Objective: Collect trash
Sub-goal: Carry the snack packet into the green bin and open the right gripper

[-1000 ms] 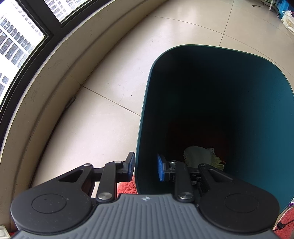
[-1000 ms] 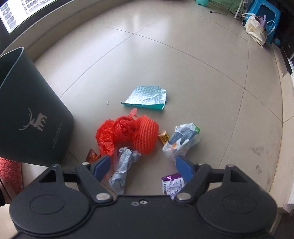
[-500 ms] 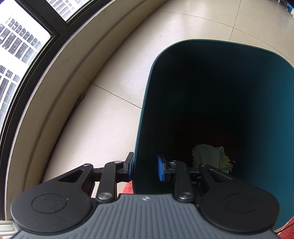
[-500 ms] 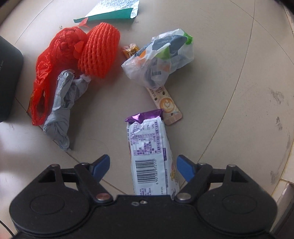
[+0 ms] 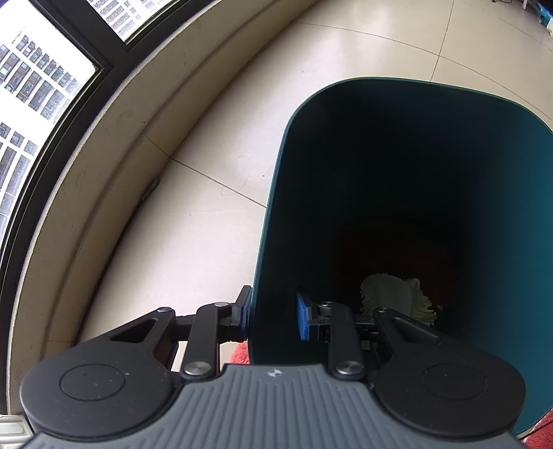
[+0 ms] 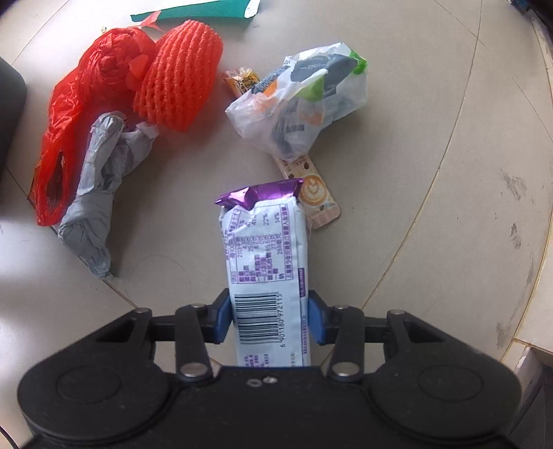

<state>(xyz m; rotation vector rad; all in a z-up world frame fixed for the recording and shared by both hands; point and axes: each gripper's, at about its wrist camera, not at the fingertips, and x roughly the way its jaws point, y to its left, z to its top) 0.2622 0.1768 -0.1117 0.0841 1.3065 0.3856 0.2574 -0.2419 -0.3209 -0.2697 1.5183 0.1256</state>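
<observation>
My left gripper [image 5: 273,316] is shut on the near wall of the dark teal bin [image 5: 276,193], one pad outside and one inside. A pale crumpled piece of trash [image 5: 390,297] lies at the bin's bottom. In the right wrist view my right gripper [image 6: 269,317] points down at the floor. Its jaws are closing on a white and purple snack packet [image 6: 266,248], and the blue pads touch both long edges. The packet lies flat, purple end away from me.
More litter lies beyond the packet: a coffee sachet [image 6: 318,200], a white plastic bag [image 6: 300,103], an orange foam net [image 6: 179,69], a red bag [image 6: 86,96], a grey crumpled bag [image 6: 100,193] and a teal sheet [image 6: 197,13]. A window wall [image 5: 103,145] runs left of the bin.
My right gripper came down over the litter onto the snack packet, and its jaws drew in from wide apart to the packet's edges. The left gripper kept its hold on the bin.
</observation>
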